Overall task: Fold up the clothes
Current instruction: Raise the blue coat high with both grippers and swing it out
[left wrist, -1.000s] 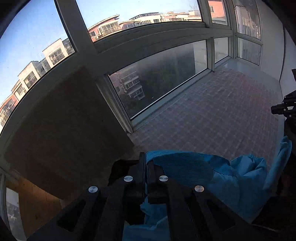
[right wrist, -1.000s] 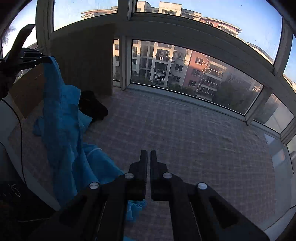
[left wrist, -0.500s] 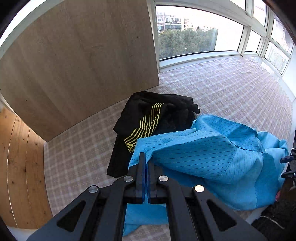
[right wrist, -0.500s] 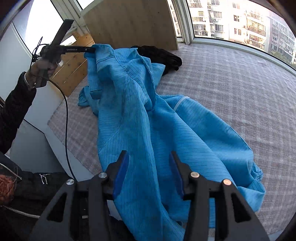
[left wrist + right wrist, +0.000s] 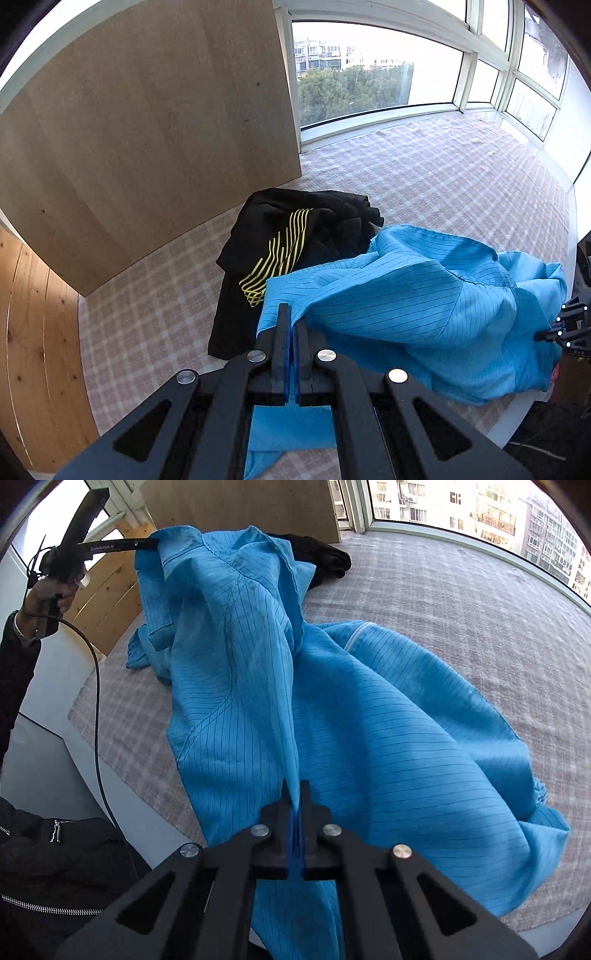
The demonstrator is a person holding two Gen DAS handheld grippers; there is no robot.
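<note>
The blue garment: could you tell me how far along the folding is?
Early. Done: both tongs, left and right, are shut on the blue garment's edges. In hand: lifting it, rumpled and half-draped over the checked cloth. Left: every fold, plus the untouched black garment.

Pale checked cloth (image 5: 424,177) covering wide surface, running out toward windows. Black garment with yellow stripes (image 5: 291,240) lying crumpled on it near leaning wooden board (image 5: 147,136). Blue pinstriped garment (image 5: 406,738) partly resting on cloth, lower folds spreading toward near edge, overlapping black garment's edge.
</note>
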